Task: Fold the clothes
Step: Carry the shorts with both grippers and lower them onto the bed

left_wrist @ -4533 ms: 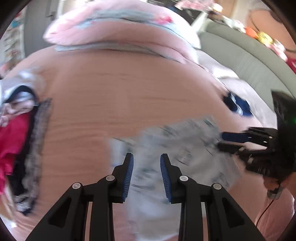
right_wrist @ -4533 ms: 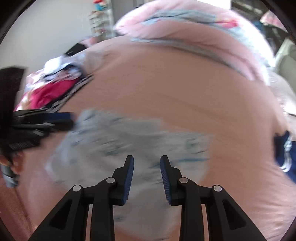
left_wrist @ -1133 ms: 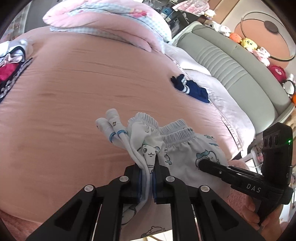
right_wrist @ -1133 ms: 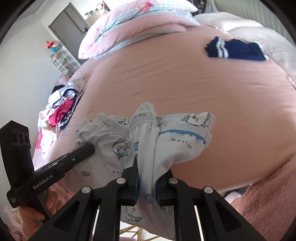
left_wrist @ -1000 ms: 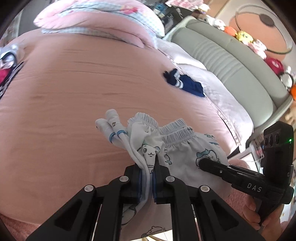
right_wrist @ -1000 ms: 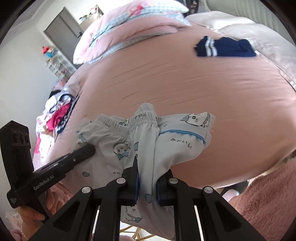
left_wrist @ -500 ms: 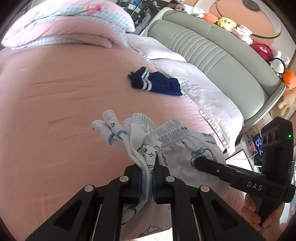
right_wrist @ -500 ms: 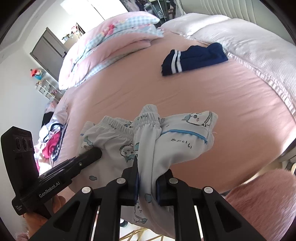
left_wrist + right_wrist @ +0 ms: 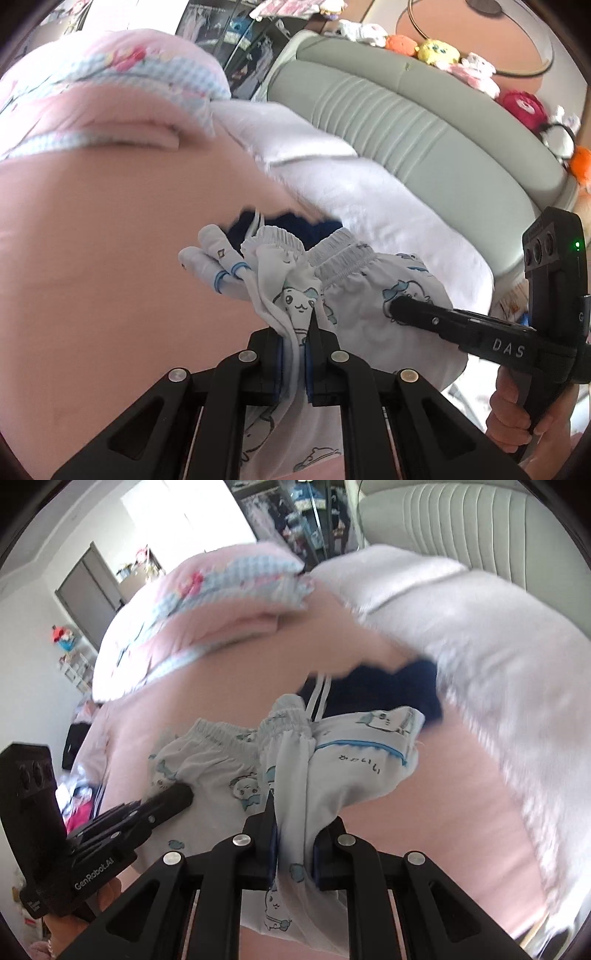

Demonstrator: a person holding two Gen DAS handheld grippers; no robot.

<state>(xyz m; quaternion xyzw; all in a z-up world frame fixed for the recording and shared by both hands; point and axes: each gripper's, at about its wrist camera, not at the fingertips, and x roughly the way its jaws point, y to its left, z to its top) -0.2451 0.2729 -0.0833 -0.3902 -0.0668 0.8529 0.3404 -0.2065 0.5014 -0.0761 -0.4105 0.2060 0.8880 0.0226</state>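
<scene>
1. Left gripper [image 9: 297, 350] clamped on pale printed shorts [image 9: 373, 295]; right gripper [image 9: 293, 840] likewise, both at bunched fabric
2. Shorts hang above pink bed [image 9: 110, 229], light, limp; best pinched near elastic waistband
3. Navy garment [image 9: 391, 690] beyond, toward bed's far edge

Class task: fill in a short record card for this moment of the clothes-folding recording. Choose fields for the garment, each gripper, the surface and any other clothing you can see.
garment: pale printed shorts, bunched, off the bed
left gripper: shut on the shorts
right gripper: shut on the shorts
surface: bed with pink sheet
other clothing: navy garment on the sheet beyond the shorts
bedding: pink pillow, white blanket
</scene>
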